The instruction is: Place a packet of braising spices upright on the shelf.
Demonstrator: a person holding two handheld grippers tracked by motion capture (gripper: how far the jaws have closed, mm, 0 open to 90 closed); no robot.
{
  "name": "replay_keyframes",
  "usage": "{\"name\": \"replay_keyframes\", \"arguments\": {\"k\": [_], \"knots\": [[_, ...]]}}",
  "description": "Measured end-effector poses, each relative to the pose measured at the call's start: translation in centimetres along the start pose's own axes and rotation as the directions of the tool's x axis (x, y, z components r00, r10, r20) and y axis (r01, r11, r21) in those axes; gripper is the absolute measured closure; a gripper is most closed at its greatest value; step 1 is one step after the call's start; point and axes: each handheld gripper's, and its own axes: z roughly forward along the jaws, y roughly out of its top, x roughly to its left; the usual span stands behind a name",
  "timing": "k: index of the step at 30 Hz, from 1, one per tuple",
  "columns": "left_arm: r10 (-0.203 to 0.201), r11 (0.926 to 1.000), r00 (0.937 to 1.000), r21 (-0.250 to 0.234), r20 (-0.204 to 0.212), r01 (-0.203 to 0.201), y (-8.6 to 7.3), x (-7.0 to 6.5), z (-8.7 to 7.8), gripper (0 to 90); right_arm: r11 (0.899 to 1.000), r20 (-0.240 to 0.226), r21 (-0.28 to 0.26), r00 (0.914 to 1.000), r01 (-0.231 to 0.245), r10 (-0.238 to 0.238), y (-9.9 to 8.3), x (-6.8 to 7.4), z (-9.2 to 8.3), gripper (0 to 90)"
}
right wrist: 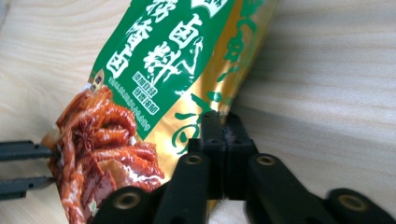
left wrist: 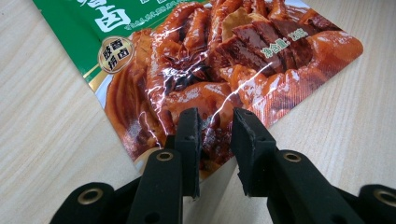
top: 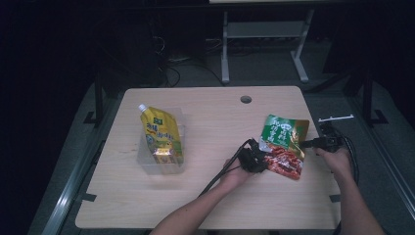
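The green and gold sauce packet (top: 284, 146), printed with braised meat, lies in the right half of the high view, on the wooden table (top: 210, 200), between the two hands. In my judgement the main risk is a tear or a slip: both grippers hold the same thin foil, so if the hands pull apart or lift unevenly, the packet may rip at an edge, or slide out of the weaker grip and fall flat again. A twist of one wrist could also crease it strongly.

The left gripper (left wrist: 215, 140) holds the packet's lower edge, over the meat picture; its jaws look a little apart there, but they pinch the foil between them. The right gripper (right wrist: 223, 140) has its jaws pressed together on the gold side edge of the packet, with almost no gap visible.

Further left in the high view, a yellow spouted pouch (top: 159, 134) rests in a clear plastic container (top: 180, 117), well apart from both grippers.
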Motion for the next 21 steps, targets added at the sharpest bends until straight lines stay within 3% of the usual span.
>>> {"name": "replay_keyframes", "arguments": {"k": [10, 21], "knots": [[-0.007, 1.0000, 1.0000, 0.000, 0.001, 0.007, -0.1, 0.0, -0.3, 67.4, 0.999, 0.019, -0.011, 0.9984, 0.053, -0.052, 0.0, 1.2, -0.9, 89.9], [-0.017, 0.9993, 0.9999, -0.032, -0.002, 0.017, -0.3, 0.1, -1.9, 62.0, 0.994, 0.024, -0.049, 0.9947, 0.101, -0.100, 0.9, 3.7, -2.5, 90.0]]}}
